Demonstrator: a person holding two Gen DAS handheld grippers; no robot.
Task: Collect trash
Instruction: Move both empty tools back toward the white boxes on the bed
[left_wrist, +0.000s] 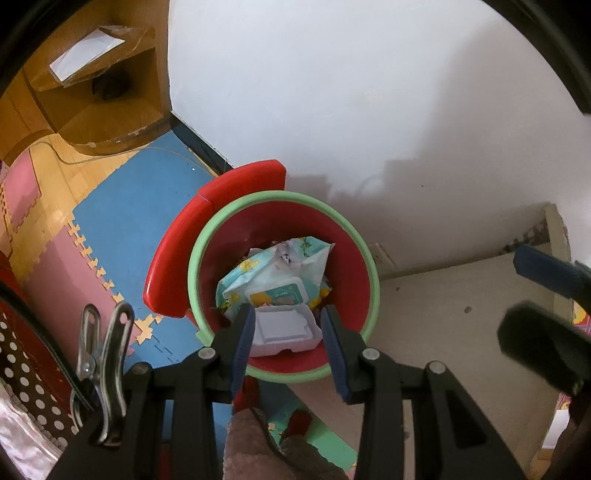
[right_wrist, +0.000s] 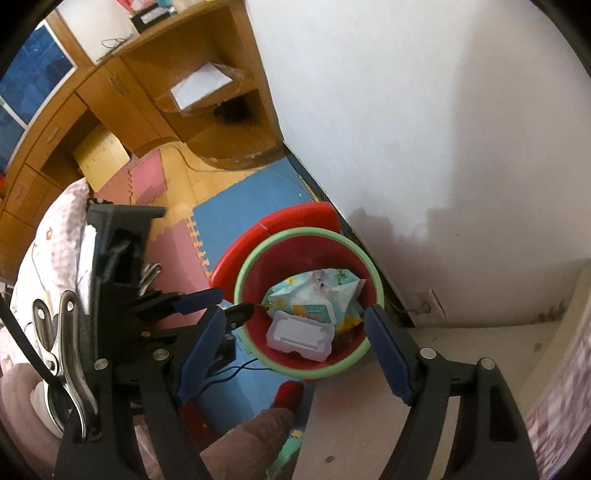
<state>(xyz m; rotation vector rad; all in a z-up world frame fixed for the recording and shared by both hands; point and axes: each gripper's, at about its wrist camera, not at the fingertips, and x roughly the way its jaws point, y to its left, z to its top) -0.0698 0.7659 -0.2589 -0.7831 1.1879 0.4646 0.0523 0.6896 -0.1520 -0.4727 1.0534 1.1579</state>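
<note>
The left gripper (left_wrist: 288, 325) hung above the bin (left_wrist: 192, 266), jaws partly apart and empty. The wipes pack (left_wrist: 277, 273) lay inside the bin, directly below it, long axis running crosswise between the jaws. The right gripper (right_wrist: 291, 343), to the right of the bin, stood wide open and empty; the left seemed nearer.

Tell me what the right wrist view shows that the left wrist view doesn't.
Only the right wrist view: the left gripper from the side, over the bin's rim with nothing between its fingers, the desk drawers, and a patterned quilt.

Only the left wrist view: a polka-dot cloth at the lower left, and one blue finger of the right gripper at the right edge.

Both: the red bin with a green rim, the wipes pack inside with its lid open, the foam mats, and the white wall.
</note>
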